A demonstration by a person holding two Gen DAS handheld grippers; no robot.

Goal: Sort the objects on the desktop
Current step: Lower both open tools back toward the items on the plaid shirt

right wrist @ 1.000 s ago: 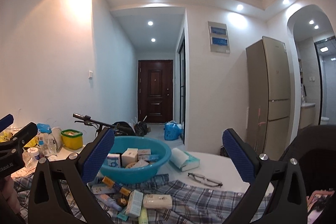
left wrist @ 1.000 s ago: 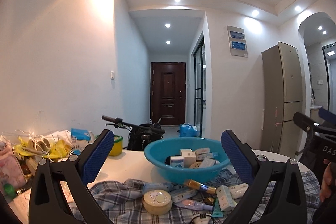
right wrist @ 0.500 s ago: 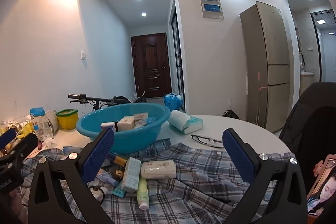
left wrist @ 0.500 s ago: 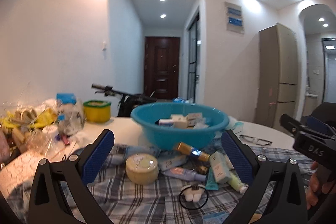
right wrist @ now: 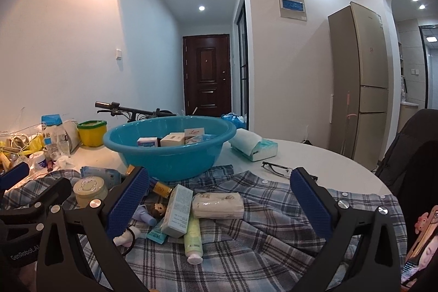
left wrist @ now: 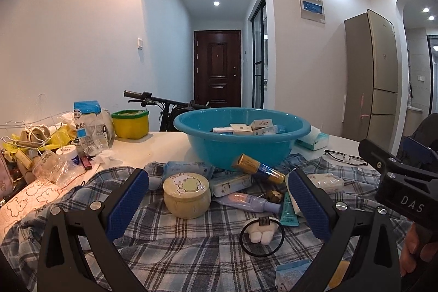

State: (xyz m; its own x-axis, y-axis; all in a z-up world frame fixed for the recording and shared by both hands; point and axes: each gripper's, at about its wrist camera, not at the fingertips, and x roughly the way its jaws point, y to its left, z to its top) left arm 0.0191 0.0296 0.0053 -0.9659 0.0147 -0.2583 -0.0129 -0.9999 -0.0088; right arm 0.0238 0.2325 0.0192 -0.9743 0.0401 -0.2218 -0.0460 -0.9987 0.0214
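A blue basin [left wrist: 241, 138] holding several small boxes stands at the back of a plaid cloth [left wrist: 178, 245]; it also shows in the right wrist view [right wrist: 169, 152]. In front of it lie a round cream jar [left wrist: 187, 194], a gold and blue tube [left wrist: 257, 168], a lilac tube [left wrist: 250, 202] and a black hair tie with a white charm [left wrist: 261, 233]. My left gripper [left wrist: 216, 205] is open and empty, just in front of the jar. My right gripper [right wrist: 219, 205] is open and empty above a light blue box [right wrist: 176, 210], a tissue pack [right wrist: 217, 205] and a green tube [right wrist: 193, 240].
Clutter with a yellow tub [left wrist: 130, 123], a bag [left wrist: 87, 127] and hangers fills the table's left side. A tissue box [right wrist: 254, 148] and glasses [right wrist: 276, 168] lie right of the basin. A phone [right wrist: 418, 242] is at the far right, a dark chair [right wrist: 408, 155] behind.
Both grippers have tilted down and moved closer to the table, so the cloth and its objects fill more of each view. Both stay open and empty.
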